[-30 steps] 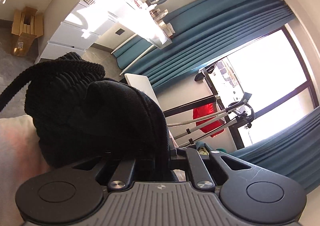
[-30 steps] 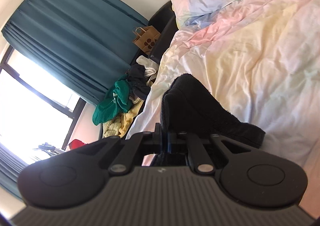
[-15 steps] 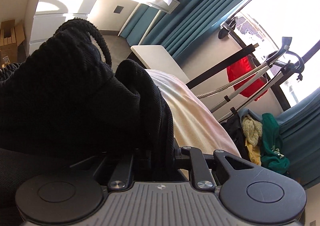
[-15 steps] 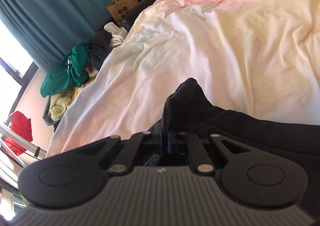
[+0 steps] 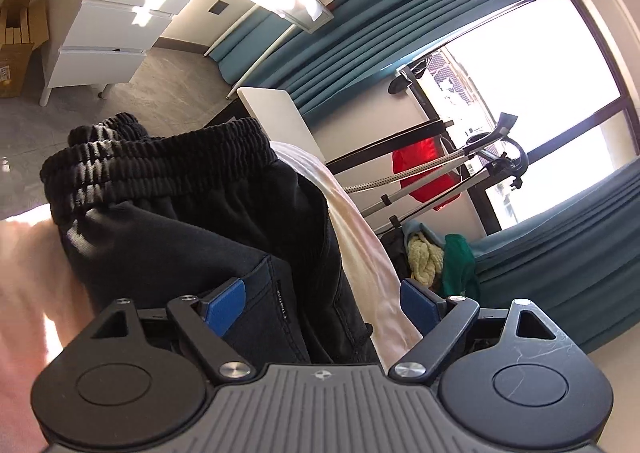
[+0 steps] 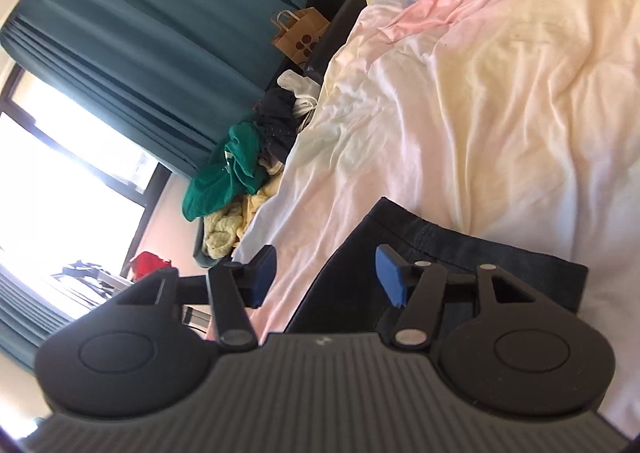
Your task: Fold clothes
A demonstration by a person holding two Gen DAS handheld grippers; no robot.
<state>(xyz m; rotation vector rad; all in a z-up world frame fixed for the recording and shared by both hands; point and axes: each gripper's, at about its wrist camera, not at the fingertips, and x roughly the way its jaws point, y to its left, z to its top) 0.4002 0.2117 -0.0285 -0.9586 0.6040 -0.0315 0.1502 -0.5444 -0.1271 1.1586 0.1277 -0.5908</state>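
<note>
Black trousers [image 5: 192,237] lying on pastel duvet [image 6: 500,101], centre-left of left view, left gripper [image 5: 322,303] jaws just opened wide astride them, right gripper [image 6: 324,277] jaws just opened, pads clear of lower-centre hem.

Place: I see a home bedroom | bed [image 6: 500,93] with pastel duvet | teal curtains [image 5: 400,5] | white drawers [image 5: 108,41] | clothes heap [image 6: 232,181] on floor

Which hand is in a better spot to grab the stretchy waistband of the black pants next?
Left, probably. The left gripper faces the black pants with the waistband right ahead of its open fingers. The right gripper sees only a plain edge of them on the duvet.
</note>
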